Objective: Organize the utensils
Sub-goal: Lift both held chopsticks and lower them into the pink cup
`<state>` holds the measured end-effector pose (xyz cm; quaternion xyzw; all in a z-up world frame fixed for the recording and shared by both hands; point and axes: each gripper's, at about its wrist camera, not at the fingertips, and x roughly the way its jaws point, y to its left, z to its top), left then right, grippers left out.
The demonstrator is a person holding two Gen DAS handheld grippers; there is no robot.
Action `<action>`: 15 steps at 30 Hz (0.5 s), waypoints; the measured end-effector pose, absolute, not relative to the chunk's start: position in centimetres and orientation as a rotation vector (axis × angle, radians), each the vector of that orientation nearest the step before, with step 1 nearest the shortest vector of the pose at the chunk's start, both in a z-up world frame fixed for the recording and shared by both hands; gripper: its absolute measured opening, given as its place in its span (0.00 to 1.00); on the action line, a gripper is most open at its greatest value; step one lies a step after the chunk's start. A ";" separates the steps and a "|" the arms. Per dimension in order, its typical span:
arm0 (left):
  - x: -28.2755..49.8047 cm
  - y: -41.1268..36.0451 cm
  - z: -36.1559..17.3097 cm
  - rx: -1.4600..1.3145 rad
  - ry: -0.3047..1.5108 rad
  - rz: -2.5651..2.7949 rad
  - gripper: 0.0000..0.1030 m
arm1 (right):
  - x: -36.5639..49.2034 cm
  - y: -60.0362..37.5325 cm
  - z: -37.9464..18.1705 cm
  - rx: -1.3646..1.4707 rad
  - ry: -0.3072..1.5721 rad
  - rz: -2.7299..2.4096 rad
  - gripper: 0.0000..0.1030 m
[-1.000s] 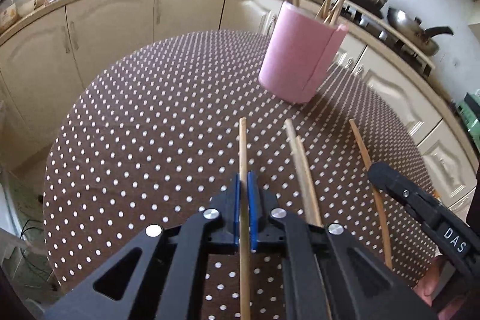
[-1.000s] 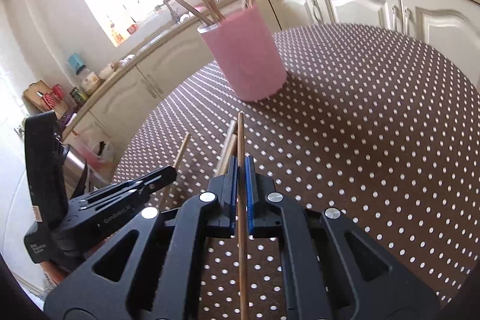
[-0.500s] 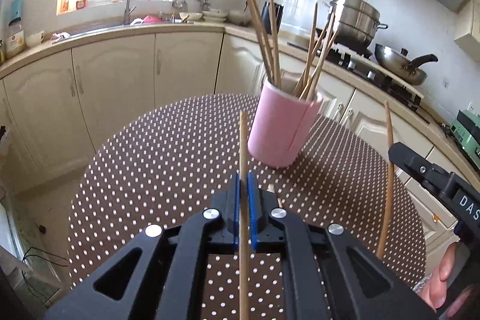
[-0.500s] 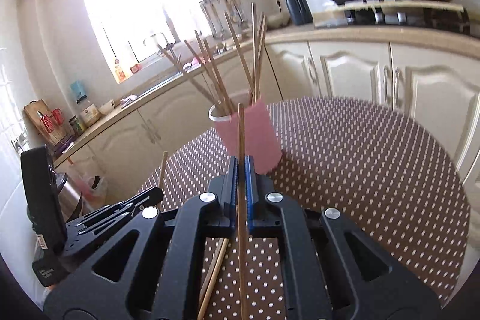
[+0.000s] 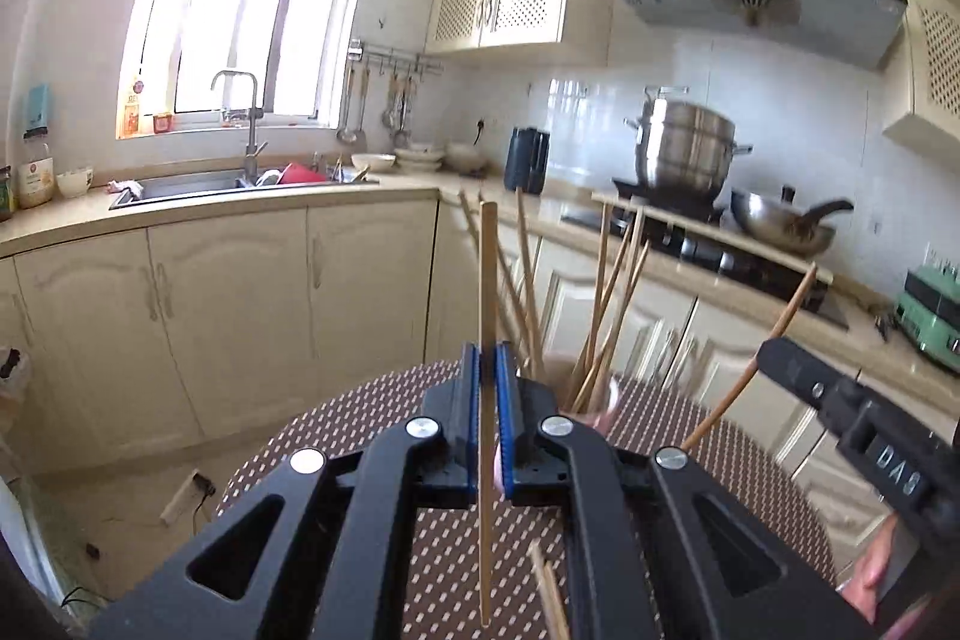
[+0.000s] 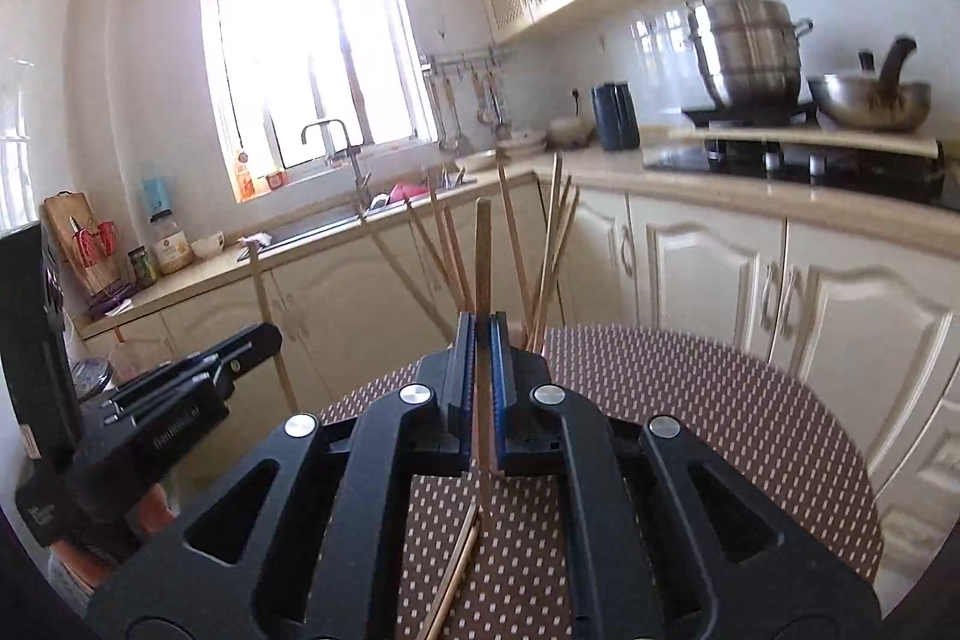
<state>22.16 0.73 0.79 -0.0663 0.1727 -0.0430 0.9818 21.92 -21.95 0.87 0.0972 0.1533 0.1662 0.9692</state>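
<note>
Table: round top with dotted cloth (image 6: 720,400); a few loose chopsticks (image 5: 549,601) lie on it below the tools. If a held stick falls here it could roll off the edge.
Holder: pink cup (image 5: 603,400) mostly hidden behind the left tool, near the middle of the table, already bristling with upright sticks (image 6: 552,244). Crowded mouth; an incoming tip could catch on the standing ones or nudge the light cup over.
Left tool: left gripper (image 5: 487,400), jaws closed tight on one chopstick (image 5: 487,280) that points up and forward, long tail hanging below the pads.
Right tool: right gripper (image 6: 483,370), likewise clamped on a single stick (image 6: 483,268), tip near the cup's bundle.
Grip risk: thin round stick in flat pads may pivot or slide when tilted for insertion.
Crossing risk: both tools aim at one cup; the sticks or tool bodies could knock together if they go in at once.
</note>
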 end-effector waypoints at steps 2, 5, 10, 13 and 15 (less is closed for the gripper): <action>22.8 0.5 1.6 -0.147 0.327 -0.082 0.06 | 22.2 -21.8 1.5 0.197 0.297 0.336 0.05; 23.7 0.0 2.6 -0.162 0.296 -0.065 0.06 | 22.5 -21.8 2.5 0.186 0.270 0.325 0.05; 25.1 -1.2 4.3 -0.167 0.227 -0.030 0.06 | 23.1 -22.0 4.3 0.192 0.234 0.309 0.05; 25.8 -2.0 5.4 -0.177 0.154 -0.081 0.06 | 23.5 -22.5 5.5 0.194 0.208 0.297 0.05; 26.3 -2.6 5.9 -0.163 0.129 -0.076 0.06 | 23.8 -23.0 6.3 0.201 0.187 0.281 0.05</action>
